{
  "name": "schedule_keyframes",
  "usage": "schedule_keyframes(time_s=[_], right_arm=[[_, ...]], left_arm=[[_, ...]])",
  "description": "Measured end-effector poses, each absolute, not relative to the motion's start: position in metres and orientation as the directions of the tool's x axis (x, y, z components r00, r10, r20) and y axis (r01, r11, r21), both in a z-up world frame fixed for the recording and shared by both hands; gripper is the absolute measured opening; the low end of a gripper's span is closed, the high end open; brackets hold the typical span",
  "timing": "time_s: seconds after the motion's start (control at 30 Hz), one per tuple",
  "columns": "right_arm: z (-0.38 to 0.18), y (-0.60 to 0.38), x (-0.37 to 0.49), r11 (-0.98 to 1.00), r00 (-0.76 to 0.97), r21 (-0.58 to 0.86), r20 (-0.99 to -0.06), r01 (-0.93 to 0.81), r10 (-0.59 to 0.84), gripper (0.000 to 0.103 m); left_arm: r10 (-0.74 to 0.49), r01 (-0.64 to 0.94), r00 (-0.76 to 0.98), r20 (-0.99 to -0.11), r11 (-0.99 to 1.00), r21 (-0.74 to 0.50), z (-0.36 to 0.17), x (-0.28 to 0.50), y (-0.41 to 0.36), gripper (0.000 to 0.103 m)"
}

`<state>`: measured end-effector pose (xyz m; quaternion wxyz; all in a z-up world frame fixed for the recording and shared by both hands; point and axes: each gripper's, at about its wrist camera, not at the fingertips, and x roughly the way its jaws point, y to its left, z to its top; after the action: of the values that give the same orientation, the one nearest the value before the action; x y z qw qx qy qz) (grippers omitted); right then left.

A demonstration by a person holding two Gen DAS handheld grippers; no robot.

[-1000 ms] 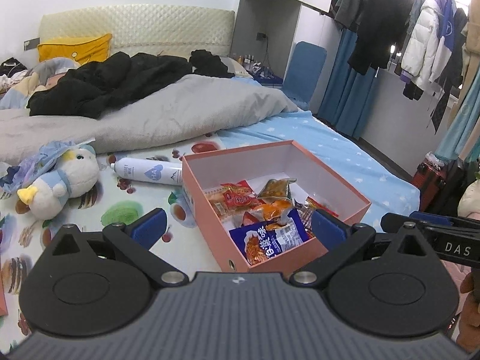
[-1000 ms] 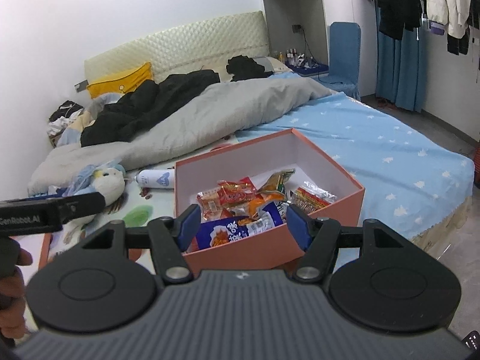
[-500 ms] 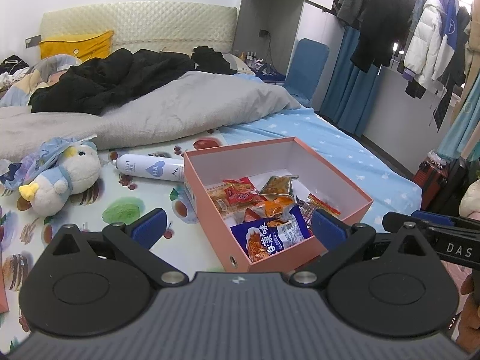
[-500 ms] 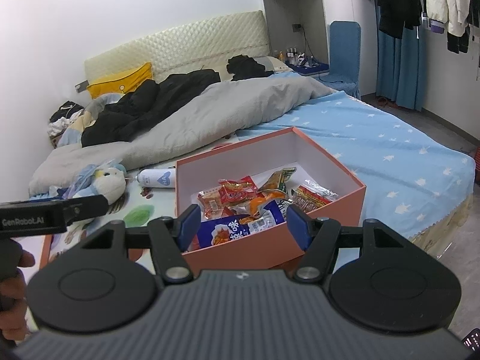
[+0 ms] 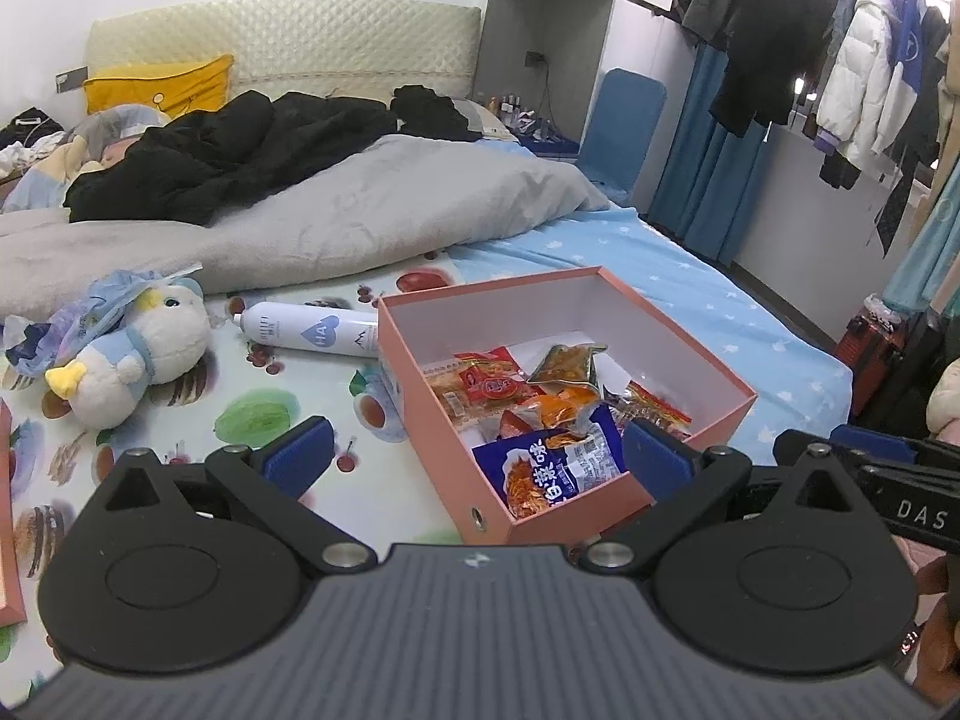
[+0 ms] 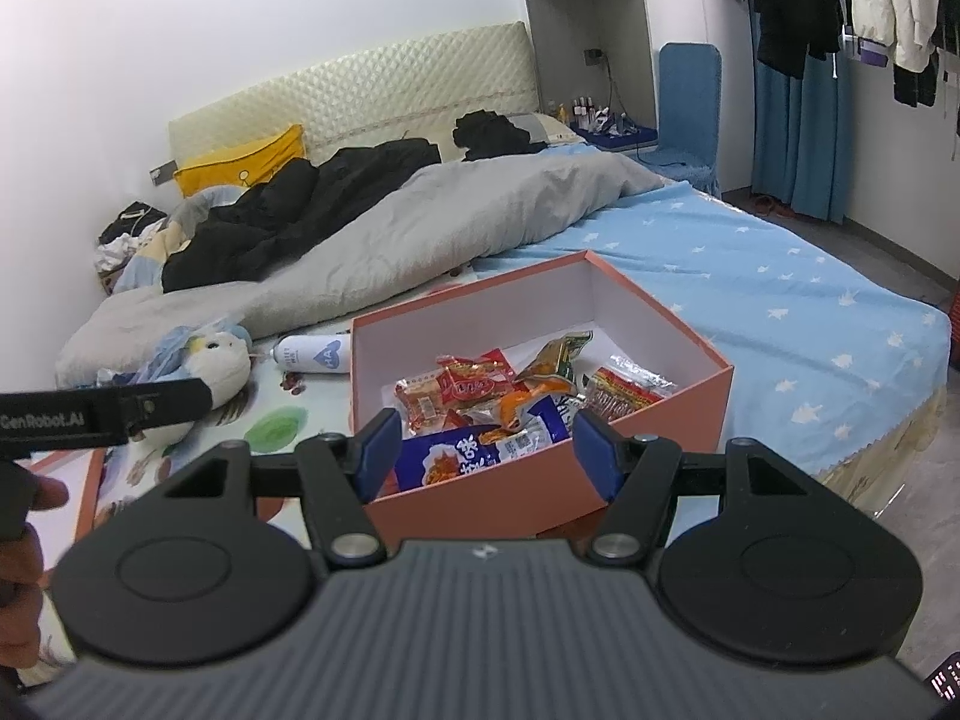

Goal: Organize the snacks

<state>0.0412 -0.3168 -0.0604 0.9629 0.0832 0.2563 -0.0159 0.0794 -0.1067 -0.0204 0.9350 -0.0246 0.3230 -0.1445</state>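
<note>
Basically, both left tongs [image 5: 474, 450] and right tongs [image 6: 483, 447] were held apart and empty over the pink box [image 6: 690, 414] on the bed, where light, crinkly, slippery snack packets [image 6: 456, 456] were judged best pinched at sealed edges.

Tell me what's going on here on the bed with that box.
A person holds a two-finger gripper in each hand over a bed. Both the left gripper and the right gripper hang open and empty, aimed at an open pink box. Snack packets already lie inside it, a blue packet nearest. A white spray can and a plush toy lie beside the box.
</note>
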Motion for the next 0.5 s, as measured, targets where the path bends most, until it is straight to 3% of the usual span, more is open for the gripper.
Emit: schedule_keyframes(time_s=[0.07, 0.17, 0.5], right_arm=[[-0.0598, -0.3185, 0.042, 0.985, 0.869, 0.151, -0.495, 0.079, 0.006, 0.066], [-0.0621, -0.3192, 0.041, 0.985, 0.875, 0.143, -0.484, 0.094, -0.013, 0.103], [-0.0684, -0.3248, 0.0433, 0.978, 0.864, 0.168, -0.504, 0.125, -0.024, 0.103]], left_arm=[[-0.291, 0.256, 0.746, -0.6, 0.956, -0.145, -0.0209, 0.0802, -0.1073, 0.103], [-0.294, 0.262, 0.744, -0.6, 0.954, -0.144, -0.0212, 0.0807, -0.1089, 0.103], [-0.287, 0.254, 0.747, -0.6, 0.957, -0.142, -0.0221, 0.0815, -0.108, 0.103]])
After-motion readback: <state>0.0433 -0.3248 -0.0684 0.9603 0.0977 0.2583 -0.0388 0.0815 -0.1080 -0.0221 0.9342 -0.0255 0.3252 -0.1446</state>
